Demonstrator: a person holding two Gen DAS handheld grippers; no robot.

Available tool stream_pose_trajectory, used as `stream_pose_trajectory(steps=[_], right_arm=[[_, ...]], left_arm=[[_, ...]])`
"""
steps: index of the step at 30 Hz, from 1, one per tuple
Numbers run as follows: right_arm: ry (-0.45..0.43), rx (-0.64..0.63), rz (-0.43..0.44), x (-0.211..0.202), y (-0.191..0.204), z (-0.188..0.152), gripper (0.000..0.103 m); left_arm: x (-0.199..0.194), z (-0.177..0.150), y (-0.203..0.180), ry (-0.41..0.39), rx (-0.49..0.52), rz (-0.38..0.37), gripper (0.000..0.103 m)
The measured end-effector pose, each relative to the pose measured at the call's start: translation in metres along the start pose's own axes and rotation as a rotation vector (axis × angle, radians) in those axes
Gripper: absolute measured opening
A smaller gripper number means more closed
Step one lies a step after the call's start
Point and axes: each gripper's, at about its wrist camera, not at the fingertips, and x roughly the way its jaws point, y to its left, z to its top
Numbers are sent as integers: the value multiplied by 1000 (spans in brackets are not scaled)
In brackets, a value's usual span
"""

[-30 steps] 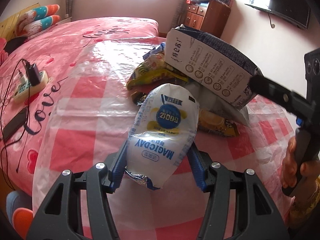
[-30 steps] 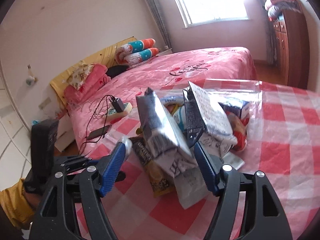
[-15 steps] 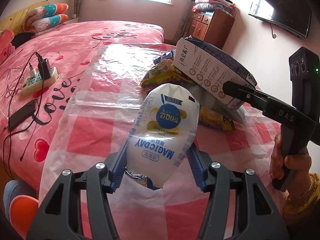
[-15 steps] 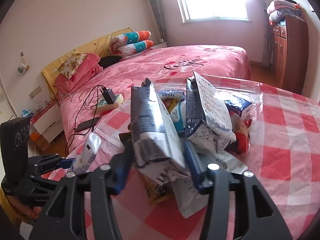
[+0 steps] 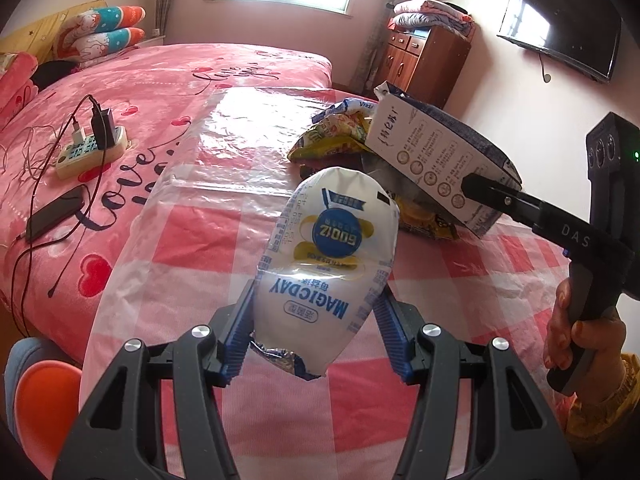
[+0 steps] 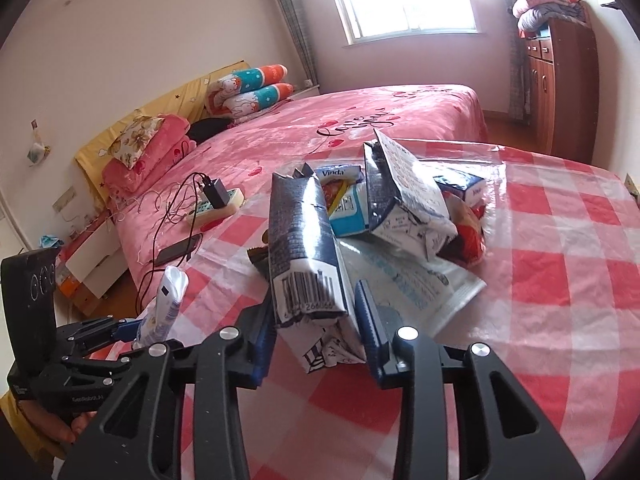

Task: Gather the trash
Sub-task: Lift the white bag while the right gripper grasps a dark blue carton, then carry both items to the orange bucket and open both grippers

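My left gripper (image 5: 314,296) is shut on a white MAGICDAY pouch (image 5: 328,256), held upright above the red checked table (image 5: 192,248). In the right wrist view that pouch (image 6: 164,304) shows at the lower left. My right gripper (image 6: 314,296) has its jaws closing on a dark blue and white carton (image 6: 300,240), and the blue pads press its sides. In the left wrist view the carton (image 5: 432,152) tilts above the trash pile. The pile holds a second carton (image 6: 400,192), a Vinda tissue pack (image 6: 344,208), a red wrapper (image 6: 468,236) and a flat white bag (image 6: 412,280).
A pink bed (image 5: 200,72) borders the table on its far side, with a power strip and charger (image 5: 90,146) and a phone (image 5: 54,212) on it. A wooden cabinet (image 5: 424,64) stands behind, a TV (image 5: 560,28) hangs on the wall.
The right jaws have closed from wide apart onto the dark blue carton. The left gripper has shifted sideways with the pouch still in it.
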Motion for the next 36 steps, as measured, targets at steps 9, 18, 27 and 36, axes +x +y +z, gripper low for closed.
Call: stream_pose_trajectory(steps=[9, 18, 27, 36], right_arm=[[-23, 0, -8, -33, 14, -15, 34], [-15, 11, 70, -60, 36, -17, 34], [82, -9, 263, -52, 98, -21, 34], [236, -90, 466, -19, 184, -33, 34]], left_arm=[[-17, -14, -4, -17, 2, -8, 58], [-39, -26, -1, -44, -1, 11, 58], [-90, -41, 28, -90, -32, 97, 58], [-140, -76, 88, -86, -135, 249, 58]])
